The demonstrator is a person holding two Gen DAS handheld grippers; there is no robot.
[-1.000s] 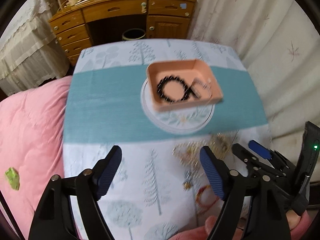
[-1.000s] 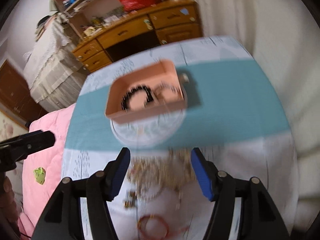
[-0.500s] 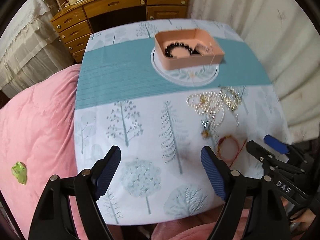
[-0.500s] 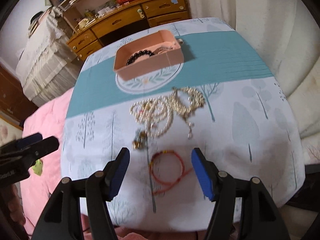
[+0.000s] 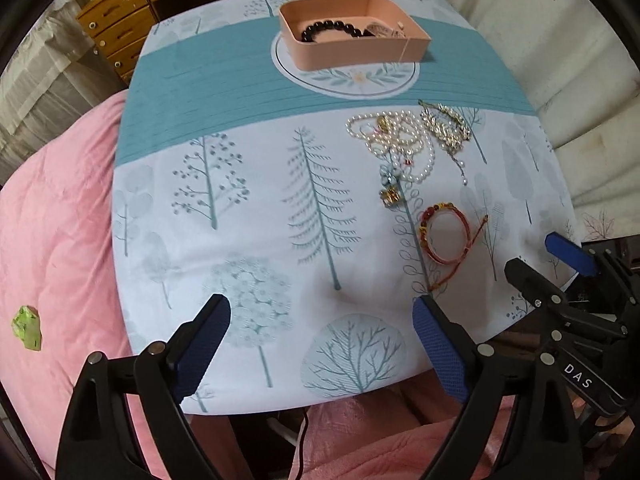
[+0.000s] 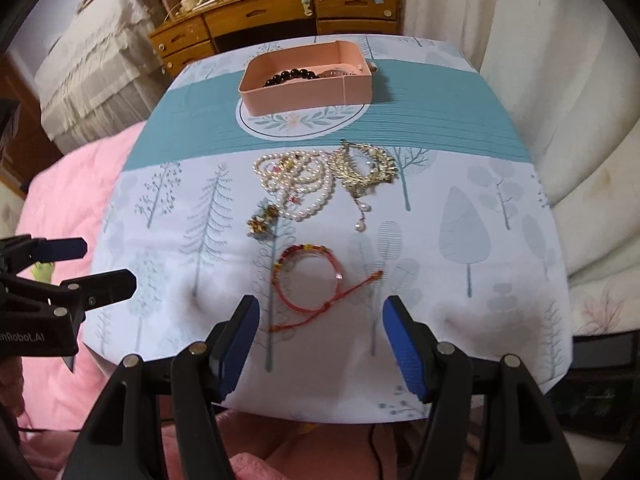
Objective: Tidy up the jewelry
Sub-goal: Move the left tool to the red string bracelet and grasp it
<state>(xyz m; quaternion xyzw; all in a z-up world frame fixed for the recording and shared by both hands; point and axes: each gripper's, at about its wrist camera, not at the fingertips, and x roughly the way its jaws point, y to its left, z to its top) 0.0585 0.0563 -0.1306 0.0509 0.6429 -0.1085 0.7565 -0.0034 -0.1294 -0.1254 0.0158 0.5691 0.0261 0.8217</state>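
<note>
Over the worktop's (image 5: pixel 248 240) near edge, the left hand-held gripper (image 5: pixel 320 344) is opening, nothing between its jaws. The right hand-held gripper (image 6: pixel 320 336) stands spread and empty, the red string bracelet (image 6: pixel 308 280) just at its twelve o'clock. Pearl strands (image 6: pixel 296 184) lie beyond; the pink box (image 6: pixel 308 84) sits farther at twelve.

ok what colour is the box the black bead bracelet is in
Pale pink, a peachy salmon box; the bracelet lies inside. Clearest in the right wrist view.

Pink tray (image 5: pixel 360 54) holds a black bead bracelet (image 5: pixel 332 29); pearls (image 6: pixel 298 184), gold chain (image 6: pixel 362 168), red bracelet (image 6: pixel 310 280) lie nearer.
</note>
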